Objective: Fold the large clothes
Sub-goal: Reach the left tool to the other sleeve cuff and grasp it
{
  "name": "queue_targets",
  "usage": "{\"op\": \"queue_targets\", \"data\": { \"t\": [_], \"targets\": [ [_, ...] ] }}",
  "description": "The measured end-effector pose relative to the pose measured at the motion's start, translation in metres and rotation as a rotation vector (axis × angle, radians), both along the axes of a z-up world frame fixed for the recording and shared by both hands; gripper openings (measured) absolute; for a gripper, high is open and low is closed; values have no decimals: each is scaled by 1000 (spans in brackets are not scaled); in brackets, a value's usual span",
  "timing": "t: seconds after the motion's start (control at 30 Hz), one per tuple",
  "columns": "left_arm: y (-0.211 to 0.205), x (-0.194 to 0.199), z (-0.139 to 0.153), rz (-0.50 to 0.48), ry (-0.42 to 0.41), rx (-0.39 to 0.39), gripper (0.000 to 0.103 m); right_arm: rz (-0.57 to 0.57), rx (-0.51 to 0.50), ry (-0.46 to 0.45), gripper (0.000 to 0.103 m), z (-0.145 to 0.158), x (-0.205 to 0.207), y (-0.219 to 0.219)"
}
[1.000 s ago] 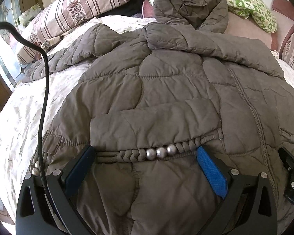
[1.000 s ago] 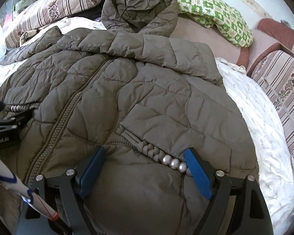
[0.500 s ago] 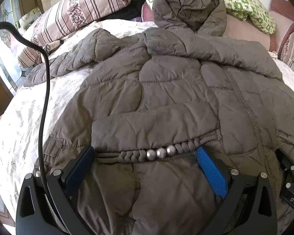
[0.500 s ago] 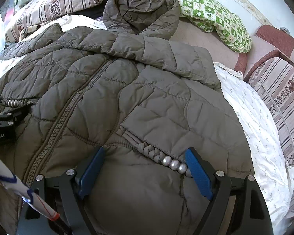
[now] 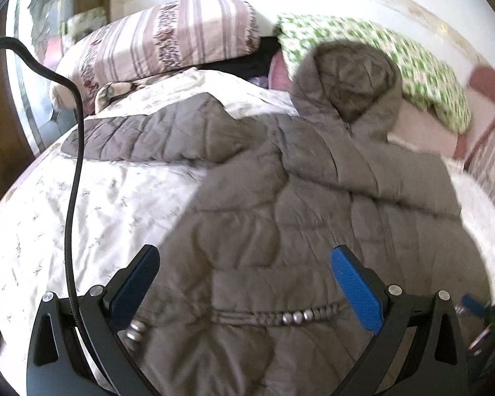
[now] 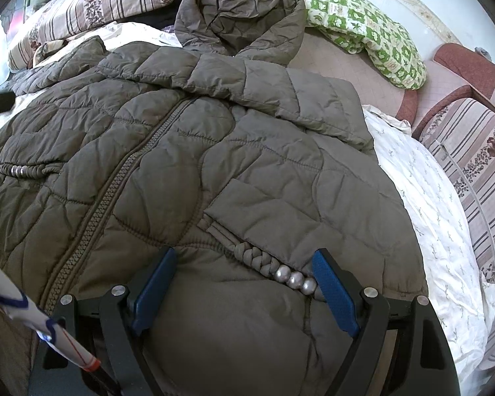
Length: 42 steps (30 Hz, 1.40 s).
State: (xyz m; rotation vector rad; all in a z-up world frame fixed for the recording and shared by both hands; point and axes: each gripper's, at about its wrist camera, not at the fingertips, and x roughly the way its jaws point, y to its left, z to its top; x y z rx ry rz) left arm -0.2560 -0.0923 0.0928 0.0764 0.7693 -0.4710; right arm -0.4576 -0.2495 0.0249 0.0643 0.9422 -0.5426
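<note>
The jacket (image 6: 188, 178) lay front-up across the bed (image 6: 422, 211), zipped shut, its hood (image 6: 237, 13) toward the pillows (image 6: 92, 0) and its hem nearest both grippers. It was spread flat, probably so that the sides and sleeves could be folded inward first.

The right gripper (image 6: 244, 292) hung low over the hem, angled down, its jaws spread wide with nothing pinched; the beaded pocket trim (image 6: 293, 279) lay between the blue pads (image 6: 335, 293) without being pressed. The left gripper (image 5: 244, 283) was also spread wide and empty, framing the other pocket's beads (image 5: 300, 316) from higher up. Neither had taken hold, so the fold looked not yet begun; the wide jaws suited a thick quilted edge.

The left view alone showed the outstretched sleeve (image 5: 142, 135) lying on the sheet toward the striped pillow, plus a black cable (image 5: 76, 151) trailing across that side. It was blurred. The right view alone showed the zipper (image 6: 115, 198) sharply and the jacket's far edge, where no free sleeve was visible; whether it was tucked under could not be told. A white stick (image 6: 33, 323) with red and blue marks crossed its lower left corner.
</note>
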Motion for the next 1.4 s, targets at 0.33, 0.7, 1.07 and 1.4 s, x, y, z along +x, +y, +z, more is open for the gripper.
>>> {"op": "queue_targets", "data": {
  "t": [0.33, 0.7, 1.07, 1.4],
  "targets": [
    [115, 115, 26, 243, 158, -140, 103, 3, 63, -3, 88, 0, 0, -8],
    [218, 242, -16, 563, 392, -360, 86, 8, 93, 3, 88, 0, 2, -11],
    [239, 320, -59, 643, 444, -526, 59, 100, 194, -153, 88, 31, -1, -8],
    [239, 362, -95, 661, 377, -607, 40, 92, 240, -134, 88, 21, 7, -15]
  ]
}}
